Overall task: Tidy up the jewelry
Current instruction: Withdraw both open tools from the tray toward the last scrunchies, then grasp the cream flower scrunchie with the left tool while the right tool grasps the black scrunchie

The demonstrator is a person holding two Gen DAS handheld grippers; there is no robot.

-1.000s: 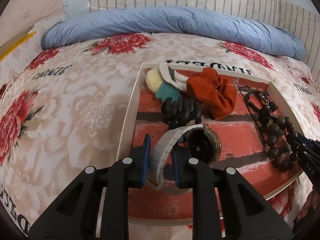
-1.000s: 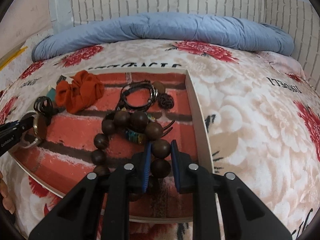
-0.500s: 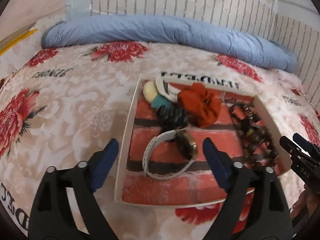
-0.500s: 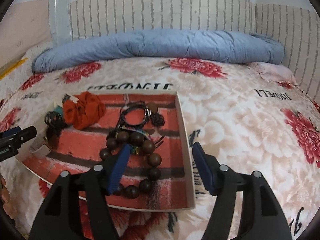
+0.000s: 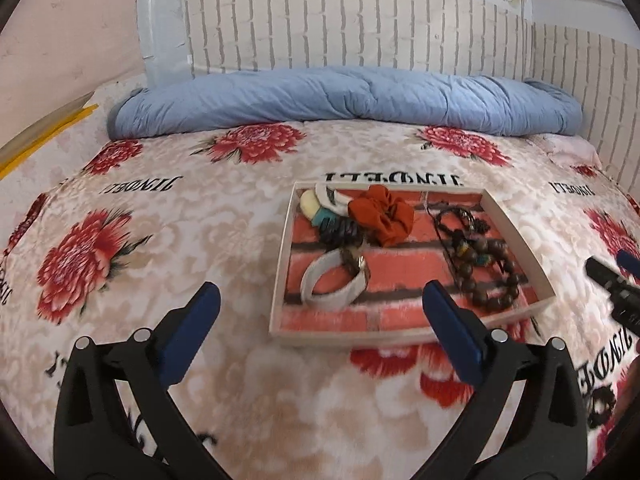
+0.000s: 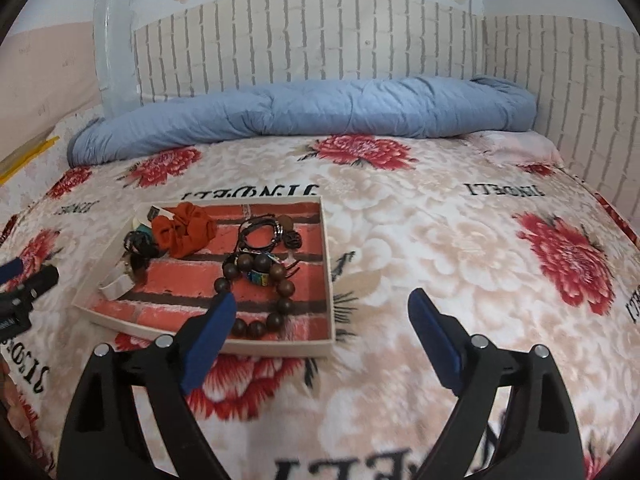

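Inside a shallow white-rimmed tray (image 5: 280, 280) with a red brick-pattern floor, a spread of jewelry and hair pieces. At its left half, a white-strapped watch (image 5: 334, 280), resting on edge, strap curled into a loop. Just behind, touching it, a black hair claw (image 5: 340, 232); beyond that, a teal and cream piece (image 5: 316, 210) against the far left corner. Beside these, toward the middle of the far wall, a rust-orange scrunchie (image 5: 384, 214). At the right half, a dark wooden bead bracelet (image 6: 260, 292) looped near the front wall, with a small multicoloured charm (image 6: 258, 278) inside the loop. Behind it, a tangle of black cord bracelets (image 6: 262, 232) with a dark carved pendant (image 6: 294, 239).

Hovering well short of the tray's near edge, the left gripper (image 5: 318, 326), blue-padded fingers spread wide, holding nothing. Off the tray's front right corner, the right gripper (image 6: 322, 330), likewise spread wide and empty, one finger overlapping the bead bracelet in the right wrist view.

Under the tray, a cream bedspread (image 6: 440, 240) with red peonies and black lettering. Along the far edge of the bed, a rolled blue quilt (image 5: 340, 98) against a brick-pattern wall (image 6: 300, 36).
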